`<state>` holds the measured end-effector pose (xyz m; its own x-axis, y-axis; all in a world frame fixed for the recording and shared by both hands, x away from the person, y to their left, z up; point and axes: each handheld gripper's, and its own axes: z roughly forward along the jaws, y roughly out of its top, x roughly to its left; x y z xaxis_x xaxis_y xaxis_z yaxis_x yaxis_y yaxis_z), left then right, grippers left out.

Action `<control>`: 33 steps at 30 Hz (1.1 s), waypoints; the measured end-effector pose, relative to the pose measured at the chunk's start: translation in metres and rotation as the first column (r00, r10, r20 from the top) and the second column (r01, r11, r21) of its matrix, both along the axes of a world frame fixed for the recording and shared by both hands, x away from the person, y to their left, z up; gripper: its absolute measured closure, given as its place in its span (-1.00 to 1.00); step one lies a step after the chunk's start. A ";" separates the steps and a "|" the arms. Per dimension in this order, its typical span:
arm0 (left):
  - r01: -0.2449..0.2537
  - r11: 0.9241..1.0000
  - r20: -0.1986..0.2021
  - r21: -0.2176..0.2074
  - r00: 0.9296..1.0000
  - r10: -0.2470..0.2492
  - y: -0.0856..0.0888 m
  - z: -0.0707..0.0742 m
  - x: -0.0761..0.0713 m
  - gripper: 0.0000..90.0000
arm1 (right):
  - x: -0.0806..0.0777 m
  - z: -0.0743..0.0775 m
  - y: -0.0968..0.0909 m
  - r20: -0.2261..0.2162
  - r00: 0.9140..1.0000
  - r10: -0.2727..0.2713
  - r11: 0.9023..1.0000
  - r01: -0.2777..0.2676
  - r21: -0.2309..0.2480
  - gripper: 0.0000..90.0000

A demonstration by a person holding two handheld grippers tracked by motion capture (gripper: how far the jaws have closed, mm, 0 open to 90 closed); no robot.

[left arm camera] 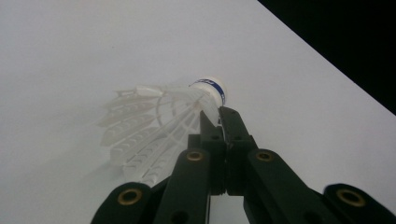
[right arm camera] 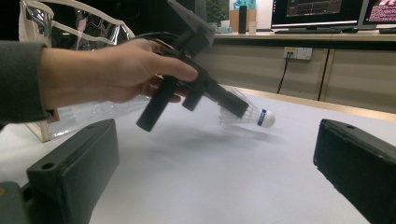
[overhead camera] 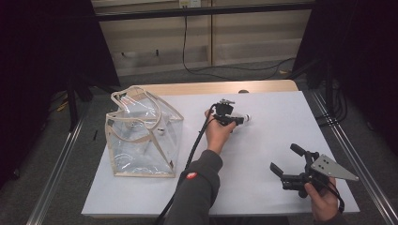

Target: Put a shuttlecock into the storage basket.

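The left hand-held gripper (left arm camera: 212, 122) is clamping the shuttlecock (left arm camera: 159, 126) by its feathers just above the table (overhead camera: 263, 140) middle, probably for the clear bag (overhead camera: 141, 136) at 9 o'clock, while the right hand-held gripper (overhead camera: 286, 163) is idling, jaws apart, at 5 o'clock.

Bare white tabletop (overhead camera: 263, 140) between the hands; clear bag (overhead camera: 141, 136) at the left.

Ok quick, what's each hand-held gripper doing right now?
Left hand-held gripper: shut on the shuttlecock.
Right hand-held gripper: open, holding nothing.
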<state>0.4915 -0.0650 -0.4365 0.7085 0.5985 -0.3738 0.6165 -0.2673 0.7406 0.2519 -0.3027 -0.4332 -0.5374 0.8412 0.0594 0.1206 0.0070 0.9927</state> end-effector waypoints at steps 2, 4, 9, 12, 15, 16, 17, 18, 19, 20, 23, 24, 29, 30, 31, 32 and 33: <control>0.012 1.000 -0.021 -0.011 1.000 -0.012 0.006 0.004 -0.002 1.00 | 0.000 0.000 0.000 -0.001 1.000 -0.002 1.000 0.002 -0.001 -1.00; 0.015 1.000 -0.018 -0.009 1.000 -0.015 0.012 0.009 -0.004 1.00 | 0.000 0.000 0.001 0.000 1.000 -0.001 1.000 0.001 -0.006 -1.00; 0.036 0.999 -0.033 -0.018 0.999 -0.036 0.026 0.018 -0.009 1.00 | 0.000 0.000 0.003 0.001 1.000 0.004 1.000 -0.004 -0.006 -1.00; 0.052 0.999 -0.028 -0.008 0.998 -0.052 0.033 0.024 -0.011 1.00 | 0.001 0.000 0.002 0.003 1.000 0.004 1.000 -0.004 -0.009 -1.00; 0.070 0.997 -0.034 -0.010 0.997 -0.071 0.038 0.030 -0.014 1.00 | 0.001 0.000 0.003 0.002 1.000 0.004 1.000 -0.004 -0.012 -1.00; 0.069 0.998 -0.032 -0.010 0.997 -0.070 0.039 0.032 -0.015 1.00 | 0.001 0.000 0.003 0.002 1.000 0.004 1.000 -0.004 -0.013 -1.00; 0.073 0.997 -0.034 -0.010 0.997 -0.074 0.039 0.034 -0.016 1.00 | 0.001 0.000 0.003 0.002 1.000 0.006 1.000 -0.006 -0.012 -1.00; 0.079 0.997 -0.035 -0.005 0.996 -0.079 0.041 0.036 -0.017 1.00 | 0.001 0.000 0.003 0.003 1.000 0.007 1.000 -0.006 -0.012 -1.00; 0.079 0.997 -0.036 -0.009 0.996 -0.079 0.042 0.038 -0.018 1.00 | 0.001 0.000 0.003 0.003 1.000 0.007 1.000 -0.007 -0.011 -1.00; 0.084 0.996 -0.037 -0.013 0.996 -0.084 0.042 0.040 -0.019 1.00 | 0.001 0.000 0.003 0.000 1.000 0.009 1.000 -0.009 -0.012 -1.00; 0.096 0.995 -0.034 -0.017 0.995 -0.096 0.045 0.045 -0.022 1.00 | 0.001 0.000 0.004 0.001 1.000 0.008 1.000 -0.008 -0.012 -1.00; 0.098 0.995 -0.031 -0.017 0.995 -0.098 0.046 0.047 -0.023 1.00 | 0.001 0.000 0.004 0.001 1.000 0.008 1.000 -0.008 -0.011 -1.00; 0.112 0.994 -0.030 -0.005 0.993 -0.113 0.052 0.054 -0.027 1.00 | 0.001 -0.001 0.004 0.000 1.000 0.009 1.000 -0.009 -0.012 -1.00; 0.110 0.994 -0.031 -0.006 0.993 -0.110 0.053 0.055 -0.027 1.00 | 0.001 -0.001 0.004 0.000 1.000 0.008 1.000 -0.008 -0.012 -1.00; 0.115 0.993 -0.030 -0.001 0.993 -0.115 0.055 0.057 -0.028 1.00 | 0.001 -0.001 0.004 0.000 1.000 0.006 1.000 -0.006 -0.010 -1.00; 0.115 0.993 -0.033 -0.008 0.993 -0.115 0.056 0.057 -0.028 1.00 | 0.001 0.000 0.005 -0.002 1.000 0.007 1.000 -0.007 -0.010 -1.00; 0.116 0.993 -0.031 -0.004 0.993 -0.116 0.057 0.059 -0.029 1.00 | 0.001 -0.001 0.005 0.002 1.000 0.007 1.000 -0.007 -0.013 -1.00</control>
